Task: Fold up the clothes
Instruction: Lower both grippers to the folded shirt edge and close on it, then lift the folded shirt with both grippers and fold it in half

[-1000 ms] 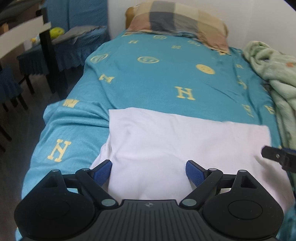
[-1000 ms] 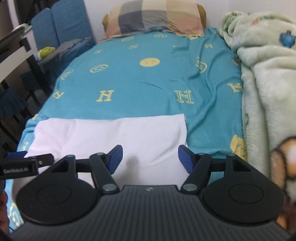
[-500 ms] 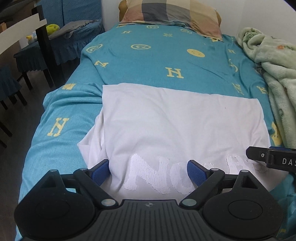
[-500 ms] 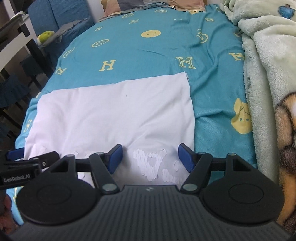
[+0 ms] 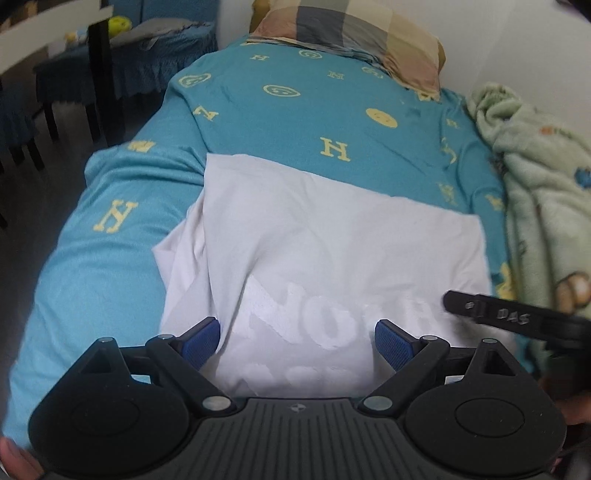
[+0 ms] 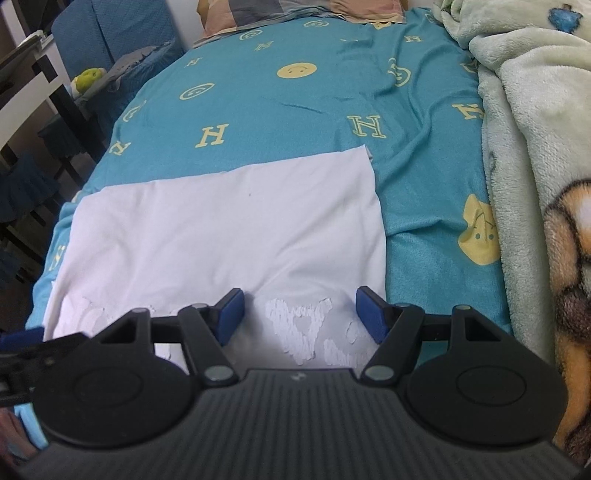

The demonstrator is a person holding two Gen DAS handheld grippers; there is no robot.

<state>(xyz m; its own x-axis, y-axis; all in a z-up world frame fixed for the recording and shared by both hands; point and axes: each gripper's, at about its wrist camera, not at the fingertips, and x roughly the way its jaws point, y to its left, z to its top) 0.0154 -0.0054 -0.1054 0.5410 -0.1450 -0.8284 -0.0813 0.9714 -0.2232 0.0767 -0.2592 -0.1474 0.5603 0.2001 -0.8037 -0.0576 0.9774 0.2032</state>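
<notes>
1. Looking down the left wrist view:
   - Left gripper (image 5: 293, 341) poised over the near part of a white T-shirt (image 5: 332, 236), jaws spread wide, blue pads (image 5: 201, 341) clear of the cloth, grasping nothing.
   - Shirt lying folded flat on the near end of a teal bedsheet (image 5: 295, 122) printed with yellow letters and smiley faces; raised white lettering (image 5: 317, 317) showing between the fingers, only partly readable.
   - A loose sleeve or flap (image 5: 177, 254) sticking out on the shirt's left edge.
   - Right gripper (image 5: 506, 317) reaching in from the right edge, one black finger over the shirt's right corner; jaw state not readable from this side.
   - Checked pillow (image 5: 351, 33) at the head of the bed, pale green fleece blanket (image 5: 543, 177) bunched along the right side, dark chair (image 5: 99, 74) off to the left.

2. Switching to the right wrist view:
   - Right gripper (image 6: 299, 315) hanging above the shirt's (image 6: 229, 229) near right part, jaws released and wide apart, nothing pinched between the pads (image 6: 369, 314).
   - Shirt's right edge running straight up the sheet (image 6: 280, 110), far right corner slightly lifted.
   - More cracked white print (image 6: 299, 328) visible between the fingers.
   - Left gripper (image 6: 26, 350) just peeking in at the lower left, blurred, too cut off to judge.
   - Fleece blanket (image 6: 535, 140) with a brown cartoon figure filling the right side, well apart from the shirt.
</notes>
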